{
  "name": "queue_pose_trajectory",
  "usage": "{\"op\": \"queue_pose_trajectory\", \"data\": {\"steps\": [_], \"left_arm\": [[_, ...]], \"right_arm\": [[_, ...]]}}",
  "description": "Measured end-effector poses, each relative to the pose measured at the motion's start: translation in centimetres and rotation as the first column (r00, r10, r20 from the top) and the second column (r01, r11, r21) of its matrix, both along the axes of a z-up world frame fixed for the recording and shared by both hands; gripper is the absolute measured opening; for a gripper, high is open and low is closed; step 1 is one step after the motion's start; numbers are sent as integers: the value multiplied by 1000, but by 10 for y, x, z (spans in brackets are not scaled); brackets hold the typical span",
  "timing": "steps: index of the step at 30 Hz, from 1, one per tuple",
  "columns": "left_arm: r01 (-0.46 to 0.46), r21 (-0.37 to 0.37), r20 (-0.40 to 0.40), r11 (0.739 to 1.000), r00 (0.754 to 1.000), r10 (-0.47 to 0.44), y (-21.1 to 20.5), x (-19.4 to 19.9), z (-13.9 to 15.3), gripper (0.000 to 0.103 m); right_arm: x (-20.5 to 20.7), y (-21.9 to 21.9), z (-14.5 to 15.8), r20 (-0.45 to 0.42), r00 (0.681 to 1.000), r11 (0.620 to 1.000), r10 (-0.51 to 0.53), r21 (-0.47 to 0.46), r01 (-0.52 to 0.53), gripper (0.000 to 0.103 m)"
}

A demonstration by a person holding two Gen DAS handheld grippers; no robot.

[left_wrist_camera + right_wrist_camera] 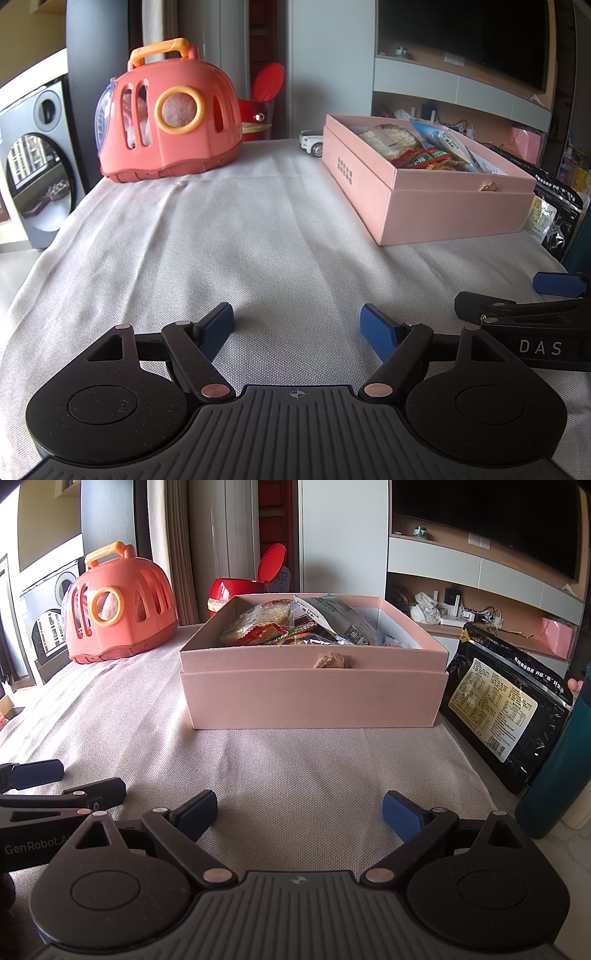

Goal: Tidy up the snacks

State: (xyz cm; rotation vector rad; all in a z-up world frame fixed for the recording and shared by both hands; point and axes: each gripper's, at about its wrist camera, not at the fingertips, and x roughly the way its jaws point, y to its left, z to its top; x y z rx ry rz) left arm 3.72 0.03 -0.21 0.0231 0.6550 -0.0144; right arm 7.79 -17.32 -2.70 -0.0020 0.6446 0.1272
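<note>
A pink cardboard box [454, 210] [314, 698] stands on the cloth-covered table, filled with several snack packets [417, 151] [295, 627]. A black snack bag [506, 705] [554, 218] leans just right of the box. My left gripper [297, 328] rests low over the cloth, open, nothing between its blue pads, with the box ahead to its right. My right gripper [299, 812] is open too, empty, directly in front of the box. Each gripper shows at the edge of the other's view.
A coral toy carrier [166, 118] [118, 609] with an orange handle sits at the table's far left. A white toy car [312, 142] is behind the box, a red lidded bin [240, 587] beyond the table. A teal bottle [554, 760] stands at the right edge.
</note>
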Motion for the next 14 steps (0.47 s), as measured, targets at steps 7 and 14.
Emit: {"op": "queue_pose_trajectory", "data": {"steps": [7,14], "left_arm": [[2,3,0,1000,1000,-2,0,0,0,82],[6,3,1,1000,1000,-6,1,0,0,82]], "right_arm": [[0,0,0,0,1000,1000,0,0,0,97],[0,0,0,0,1000,1000,0,0,0,97]]}}
